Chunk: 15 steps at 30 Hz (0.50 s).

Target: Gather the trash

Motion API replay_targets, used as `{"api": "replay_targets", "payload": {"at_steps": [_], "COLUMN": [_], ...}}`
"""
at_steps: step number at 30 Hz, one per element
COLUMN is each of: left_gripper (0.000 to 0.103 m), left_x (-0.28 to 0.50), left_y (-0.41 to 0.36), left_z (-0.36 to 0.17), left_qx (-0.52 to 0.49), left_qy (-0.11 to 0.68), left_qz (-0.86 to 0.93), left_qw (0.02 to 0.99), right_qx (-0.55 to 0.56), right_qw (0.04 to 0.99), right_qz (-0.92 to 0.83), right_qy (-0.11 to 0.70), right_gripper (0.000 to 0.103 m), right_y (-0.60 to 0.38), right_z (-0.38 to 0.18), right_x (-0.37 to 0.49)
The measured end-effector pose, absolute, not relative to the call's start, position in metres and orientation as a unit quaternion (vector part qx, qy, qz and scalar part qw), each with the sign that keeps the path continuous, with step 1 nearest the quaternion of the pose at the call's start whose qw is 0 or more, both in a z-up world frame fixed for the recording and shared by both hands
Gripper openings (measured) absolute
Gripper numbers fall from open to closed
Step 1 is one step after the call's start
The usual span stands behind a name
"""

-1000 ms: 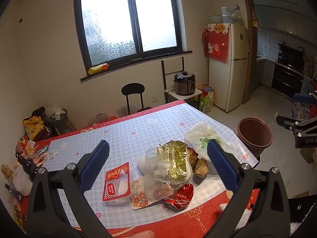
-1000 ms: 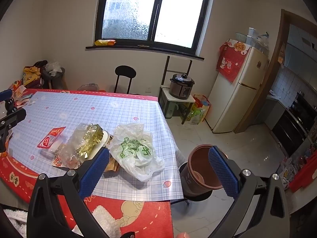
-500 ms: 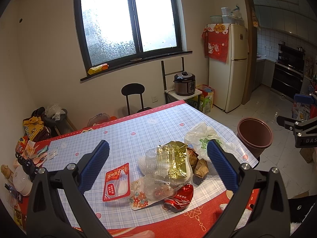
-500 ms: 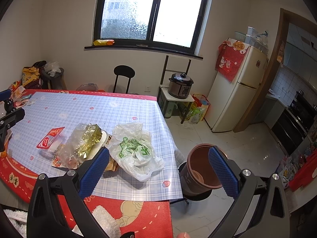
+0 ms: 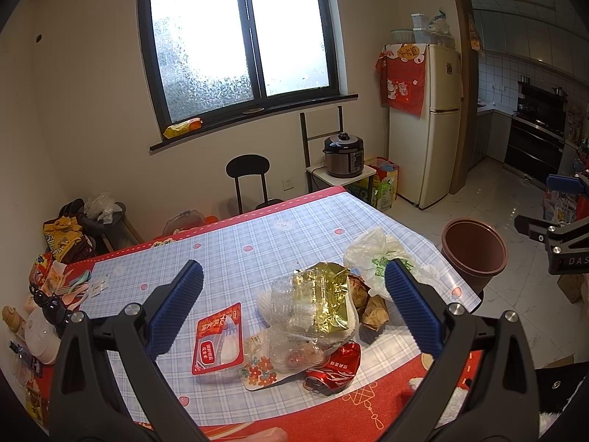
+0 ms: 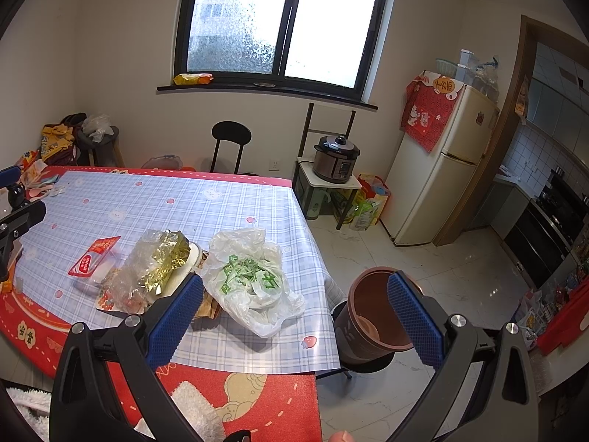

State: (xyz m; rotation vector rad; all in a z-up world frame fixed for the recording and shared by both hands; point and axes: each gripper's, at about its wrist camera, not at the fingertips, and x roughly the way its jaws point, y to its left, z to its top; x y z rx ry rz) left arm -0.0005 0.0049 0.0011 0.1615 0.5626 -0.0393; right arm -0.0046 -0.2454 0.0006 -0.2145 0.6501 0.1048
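Trash lies in a heap near the table's front right corner: a gold foil bag [image 5: 329, 300] on clear plastic, a red-labelled clear packet [image 5: 218, 339], a crushed red can [image 5: 337, 366], brown paper scraps [image 5: 373, 309] and a white plastic bag with green print [image 5: 379, 265]. My left gripper [image 5: 294, 309] hovers open above the heap, holding nothing. My right gripper [image 6: 294, 309] hangs open over the table's right corner, between the white bag [image 6: 250, 276] and a brown bin [image 6: 375, 313] that stands on a stool beside the table. The gold bag [image 6: 162, 261] and packet [image 6: 95, 258] lie left of it.
The table [image 5: 228, 254] has a blue checked cloth with a red border. Clutter crowds its far left end [image 5: 48, 287]. A black chair [image 5: 248, 180], a rice cooker [image 5: 342, 154] on a small stand and a fridge [image 5: 423, 125] line the far wall. White tiled floor [image 6: 423, 258] lies right of the table.
Both grippers have drifted very slightly; the scene has shifted a touch in the right wrist view. Nothing on the table has moved.
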Motion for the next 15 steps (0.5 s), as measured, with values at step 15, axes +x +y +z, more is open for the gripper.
{"api": "replay_targets", "payload": {"at_steps": [15], "left_gripper": [0.097], "left_x": [-0.0003], "left_y": [0.0059], "left_z": [0.0012], "left_qx": [0.079], "left_qy": [0.277], "left_qz": [-0.02], "left_qw": [0.957], "right_qx": [-0.105], "right_qw": [0.94], "right_qz": [0.051], "right_qy": [0.319], "right_gripper": [0.099], "right_y": [-0.245], "right_z": [0.001], "right_x": [-0.0044]}}
